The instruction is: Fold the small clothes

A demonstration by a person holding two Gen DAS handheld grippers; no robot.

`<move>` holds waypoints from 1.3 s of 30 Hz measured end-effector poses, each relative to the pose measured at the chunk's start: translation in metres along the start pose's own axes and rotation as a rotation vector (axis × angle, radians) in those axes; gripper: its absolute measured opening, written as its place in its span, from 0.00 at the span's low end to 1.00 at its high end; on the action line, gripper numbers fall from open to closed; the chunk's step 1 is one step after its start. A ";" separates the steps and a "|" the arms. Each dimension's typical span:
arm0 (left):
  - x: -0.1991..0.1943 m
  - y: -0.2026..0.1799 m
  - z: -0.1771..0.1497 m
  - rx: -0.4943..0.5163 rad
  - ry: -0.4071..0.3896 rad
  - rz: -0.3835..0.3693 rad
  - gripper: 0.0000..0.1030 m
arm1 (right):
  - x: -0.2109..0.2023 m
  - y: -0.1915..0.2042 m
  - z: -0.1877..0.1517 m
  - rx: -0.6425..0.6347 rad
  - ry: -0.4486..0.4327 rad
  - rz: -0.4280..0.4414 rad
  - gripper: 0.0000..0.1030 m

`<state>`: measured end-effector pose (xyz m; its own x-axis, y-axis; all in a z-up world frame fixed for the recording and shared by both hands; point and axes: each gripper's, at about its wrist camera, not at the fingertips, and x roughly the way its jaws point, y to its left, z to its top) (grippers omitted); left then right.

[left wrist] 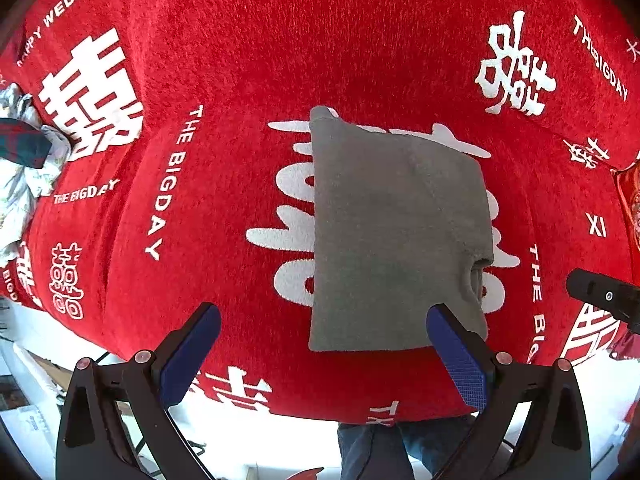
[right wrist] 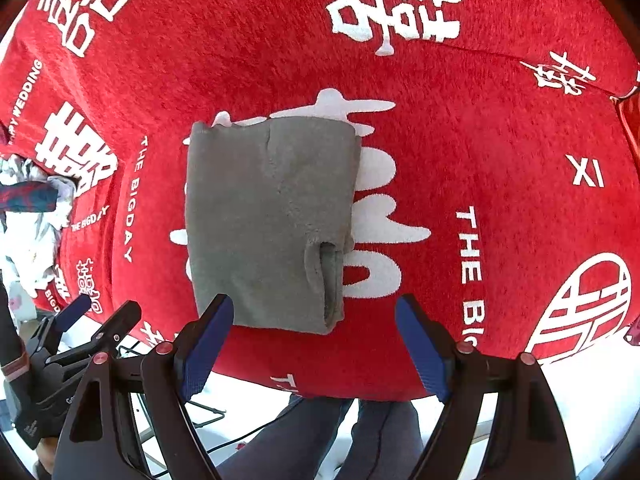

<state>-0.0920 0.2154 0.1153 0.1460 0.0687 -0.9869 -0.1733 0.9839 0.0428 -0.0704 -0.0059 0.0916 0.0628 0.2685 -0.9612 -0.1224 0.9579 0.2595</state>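
Cloth covers the whole table [left wrist: 248, 40] — red and fuzzy, with big white signs and words like "THE BIGDAY" on it. In the middle lies a small grey garment [left wrist: 396, 236], folded into a neat block. It lies flat on the red cloth, on top of one large white sign, so most of that sign is hidden. On the garment's right side, near the front corner, there is a small opening like a sleeve or leg hole; what kind of clothing it is cannot be told.

The left tool [left wrist: 324, 354] hangs above the near edge of the table with its two blue pads spread wide. Nothing is between them. Its right pad sits in front of the garment's near corner, but whether it touches the garment is hard to say. The right tool [right wrist: 314, 342] is spread wide too and holds nothing; its left pad covers a bit of the garment's front edge.

At the far left edge there is a heap of other clothes [left wrist: 20, 184], white with a dark piece on top — squashed by the round picture and cut off. Below the table edge, legs in dark blue trousers [right wrist: 320, 436] show, partly hidden by the tools. The floor there is too bright to make out.
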 end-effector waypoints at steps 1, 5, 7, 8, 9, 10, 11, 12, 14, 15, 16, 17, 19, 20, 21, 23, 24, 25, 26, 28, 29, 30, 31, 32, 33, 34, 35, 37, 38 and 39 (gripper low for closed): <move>-0.003 -0.001 -0.002 -0.003 -0.002 0.005 1.00 | -0.002 -0.001 -0.002 -0.004 0.000 0.006 0.83; -0.016 -0.007 -0.011 -0.013 -0.022 0.010 1.00 | -0.011 -0.007 -0.009 -0.025 -0.004 0.025 0.83; -0.022 -0.009 -0.016 -0.030 -0.027 0.015 1.00 | -0.013 -0.011 -0.012 -0.034 -0.005 0.027 0.83; -0.025 -0.009 -0.020 -0.043 -0.028 0.016 1.00 | -0.013 -0.013 -0.013 -0.035 -0.003 0.031 0.83; -0.028 -0.009 -0.024 -0.057 -0.030 0.016 1.00 | -0.013 -0.015 -0.015 -0.033 0.000 0.039 0.83; -0.031 -0.008 -0.028 -0.064 -0.033 0.019 1.00 | -0.012 -0.018 -0.015 -0.030 0.004 0.050 0.83; -0.034 -0.007 -0.033 -0.071 -0.034 0.028 1.00 | -0.011 -0.020 -0.017 -0.029 0.007 0.056 0.83; -0.037 -0.006 -0.040 -0.078 -0.031 0.045 1.00 | -0.009 -0.022 -0.018 -0.027 0.011 0.062 0.83; -0.040 -0.004 -0.049 -0.092 -0.021 0.068 1.00 | -0.005 -0.025 -0.022 -0.026 0.023 0.070 0.83; -0.043 -0.002 -0.055 -0.103 -0.016 0.078 1.00 | -0.003 -0.026 -0.025 -0.027 0.033 0.069 0.83; -0.046 0.000 -0.061 -0.121 -0.010 0.086 1.00 | -0.002 -0.027 -0.027 -0.033 0.045 0.064 0.83; -0.049 0.002 -0.067 -0.138 -0.011 0.085 1.00 | 0.000 -0.027 -0.029 -0.043 0.056 0.057 0.83; -0.054 0.006 -0.075 -0.171 -0.019 0.070 1.00 | 0.000 -0.025 -0.032 -0.069 0.069 0.037 0.83; -0.055 0.007 -0.077 -0.181 -0.022 0.066 1.00 | -0.002 -0.024 -0.032 -0.080 0.068 0.031 0.83; -0.055 0.009 -0.079 -0.188 -0.026 0.063 1.00 | -0.003 -0.024 -0.031 -0.086 0.062 0.026 0.83; -0.055 0.012 -0.078 -0.186 -0.028 0.064 1.00 | -0.003 -0.025 -0.029 -0.081 0.056 0.016 0.83; -0.056 0.015 -0.077 -0.179 -0.030 0.067 1.00 | 0.000 -0.026 -0.027 -0.072 0.058 0.011 0.83; -0.058 0.019 -0.075 -0.170 -0.040 0.070 1.00 | 0.004 -0.026 -0.025 -0.059 0.063 0.007 0.83; -0.061 0.023 -0.073 -0.165 -0.052 0.072 1.00 | 0.007 -0.025 -0.023 -0.044 0.064 0.004 0.83; -0.067 0.037 -0.066 -0.152 -0.080 0.070 1.00 | 0.013 -0.021 -0.019 -0.009 0.056 -0.002 0.83; -0.068 0.046 -0.061 -0.143 -0.090 0.069 1.00 | 0.014 -0.017 -0.018 0.012 0.050 -0.008 0.83; -0.067 0.056 -0.055 -0.133 -0.091 0.073 1.00 | 0.015 -0.012 -0.018 0.045 0.045 -0.006 0.83; -0.065 0.064 -0.051 -0.126 -0.084 0.079 1.00 | 0.015 -0.006 -0.019 0.066 0.041 0.005 0.83; -0.064 0.071 -0.046 -0.121 -0.079 0.086 1.00 | 0.016 0.000 -0.019 0.075 0.035 0.015 0.83; -0.064 0.080 -0.040 -0.117 -0.083 0.087 1.00 | 0.016 0.011 -0.018 0.072 0.025 0.012 0.83; -0.064 0.089 -0.034 -0.112 -0.093 0.079 1.00 | 0.015 0.020 -0.018 0.069 0.012 0.003 0.83; -0.063 0.095 -0.029 -0.105 -0.097 0.070 1.00 | 0.014 0.026 -0.019 0.070 0.001 0.000 0.83; -0.057 0.106 -0.017 -0.075 -0.096 0.064 1.00 | 0.013 0.039 -0.018 0.084 -0.017 0.010 0.83; -0.053 0.109 -0.013 -0.062 -0.093 0.064 1.00 | 0.012 0.044 -0.018 0.091 -0.025 0.013 0.83; -0.048 0.112 -0.008 -0.049 -0.087 0.059 1.00 | 0.011 0.048 -0.018 0.094 -0.033 0.007 0.83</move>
<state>-0.1263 0.3208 0.1663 0.2174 0.1419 -0.9657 -0.2314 0.9687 0.0902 -0.0935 0.0414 0.0917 0.0950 0.2765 -0.9563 -0.0297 0.9610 0.2749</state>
